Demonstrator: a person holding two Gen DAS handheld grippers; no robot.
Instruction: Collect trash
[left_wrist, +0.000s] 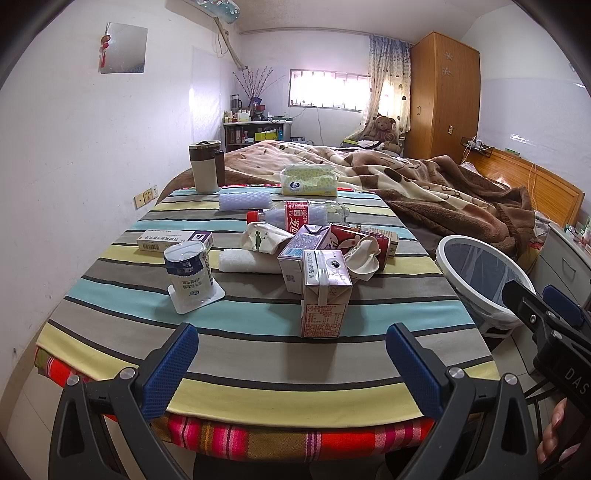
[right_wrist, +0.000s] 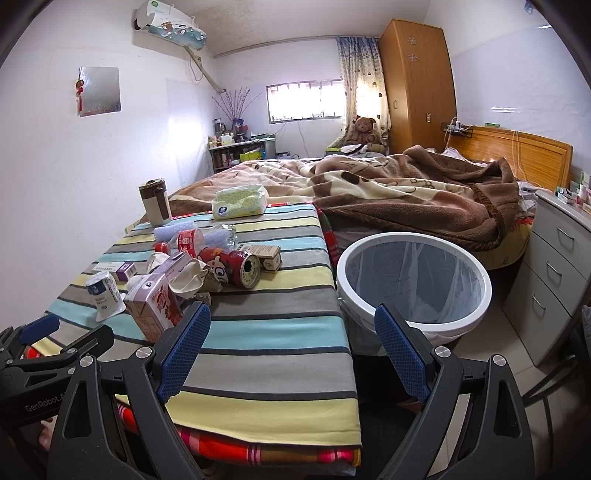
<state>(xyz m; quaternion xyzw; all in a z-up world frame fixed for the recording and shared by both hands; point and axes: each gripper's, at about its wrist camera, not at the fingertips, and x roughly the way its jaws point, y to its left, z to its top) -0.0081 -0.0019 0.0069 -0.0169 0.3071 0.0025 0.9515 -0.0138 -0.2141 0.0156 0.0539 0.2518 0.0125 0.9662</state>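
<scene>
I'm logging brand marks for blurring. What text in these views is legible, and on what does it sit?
"GenRobot.A", cut off: left gripper body, seen in the right wrist view.
"DAS", cut off: right gripper body, seen in the left wrist view.
Nearest milk carton: print upside down, too blurred.
Yogurt cup, medicine box, plastic bottle label: Chinese print, too small to read.

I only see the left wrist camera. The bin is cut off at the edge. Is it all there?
Observer: Yes. The right wrist view shows the whole bin, round, lined with a clear bag.
Operator: What's that half-hidden red thing?
Observer: A red can lying on its side, its opened end turned toward the bin.
Operator: Is the other gripper holding anything?
Observer: No. The right gripper is open, nothing between its fingers.
</scene>
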